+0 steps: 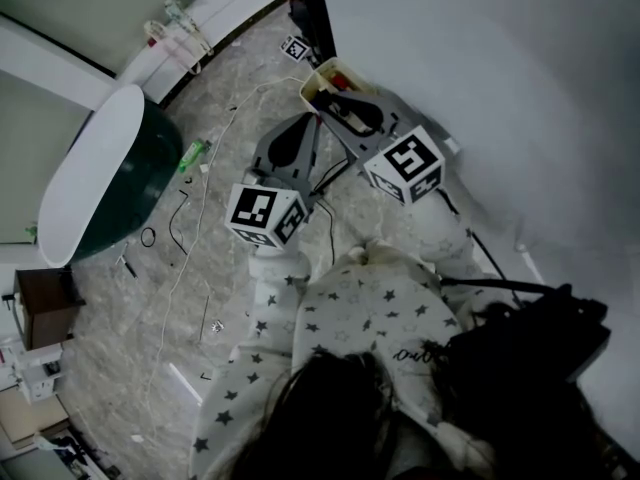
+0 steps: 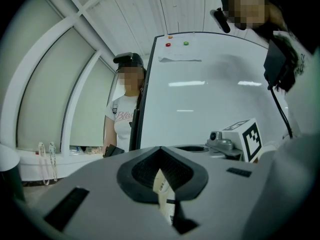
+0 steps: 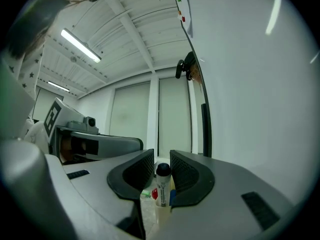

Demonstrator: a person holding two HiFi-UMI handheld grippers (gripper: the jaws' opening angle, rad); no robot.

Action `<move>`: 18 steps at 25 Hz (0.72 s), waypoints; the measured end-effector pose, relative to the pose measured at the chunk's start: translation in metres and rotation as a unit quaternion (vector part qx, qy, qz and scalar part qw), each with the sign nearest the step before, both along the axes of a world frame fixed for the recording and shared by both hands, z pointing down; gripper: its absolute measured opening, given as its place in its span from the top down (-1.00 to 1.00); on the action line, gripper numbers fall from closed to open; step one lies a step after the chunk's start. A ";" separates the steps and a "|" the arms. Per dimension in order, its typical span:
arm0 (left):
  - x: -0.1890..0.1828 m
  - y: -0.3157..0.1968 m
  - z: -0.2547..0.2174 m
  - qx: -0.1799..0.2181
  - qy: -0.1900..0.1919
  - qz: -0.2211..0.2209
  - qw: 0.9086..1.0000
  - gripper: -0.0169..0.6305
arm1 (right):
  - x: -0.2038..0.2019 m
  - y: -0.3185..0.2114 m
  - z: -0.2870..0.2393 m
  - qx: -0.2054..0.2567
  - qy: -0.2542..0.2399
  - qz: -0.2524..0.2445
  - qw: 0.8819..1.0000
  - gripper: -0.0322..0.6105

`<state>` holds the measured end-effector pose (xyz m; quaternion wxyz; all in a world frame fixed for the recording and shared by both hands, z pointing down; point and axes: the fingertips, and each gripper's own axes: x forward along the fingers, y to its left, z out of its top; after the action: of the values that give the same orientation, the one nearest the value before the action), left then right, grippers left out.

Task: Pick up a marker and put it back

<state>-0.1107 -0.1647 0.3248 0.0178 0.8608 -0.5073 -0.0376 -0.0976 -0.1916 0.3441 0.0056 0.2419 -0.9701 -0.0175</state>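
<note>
A cream marker box [image 1: 318,76] hangs at the whiteboard's lower edge. My right gripper [image 1: 332,92] reaches into it. In the right gripper view a white marker with a black cap [image 3: 162,183] stands upright between the dark pads [image 3: 186,173], and my right gripper [image 3: 161,158] is shut on it. Red [image 3: 154,192] and blue [image 3: 172,196] marker caps show just below. My left gripper [image 1: 316,121] hovers beside the box with its tips together. In its own view my left gripper [image 2: 161,152] is shut, and a pale printed strip [image 2: 162,191] shows behind the tips.
The whiteboard [image 1: 490,78] fills the right side. A person [image 2: 124,121] stands at its far edge. On the marble floor are a white-topped green table [image 1: 105,183], loose cables [image 1: 175,223], a green bottle [image 1: 192,154] and a small cabinet [image 1: 42,306]. A black bag [image 1: 530,343] hangs at my side.
</note>
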 end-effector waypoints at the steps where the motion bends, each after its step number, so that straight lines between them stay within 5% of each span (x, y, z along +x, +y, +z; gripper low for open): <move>1: 0.000 0.002 -0.003 0.005 0.000 0.001 1.000 0.95 | 0.002 0.002 -0.005 0.002 -0.005 -0.002 1.000 0.64; 8: 0.004 0.013 -0.042 0.035 0.002 0.009 0.999 0.95 | 0.011 0.022 -0.056 0.043 -0.032 -0.022 0.998 0.64; 13: 0.010 0.018 -0.057 0.041 -0.005 0.016 0.999 0.95 | 0.017 0.031 -0.073 0.029 -0.053 -0.040 0.997 0.65; 15: 0.013 0.019 -0.058 0.041 -0.007 0.019 0.999 0.95 | 0.019 0.032 -0.076 0.030 -0.057 -0.038 0.997 0.88; 18: 0.016 0.020 -0.057 0.039 -0.009 0.022 0.999 0.95 | 0.019 0.033 -0.076 0.026 -0.061 -0.041 0.997 0.88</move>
<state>-0.0946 -0.1451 0.2676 -0.0193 0.8723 -0.4861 -0.0496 -0.0784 -0.1587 0.2680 -0.0607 0.2024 -0.9770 -0.0283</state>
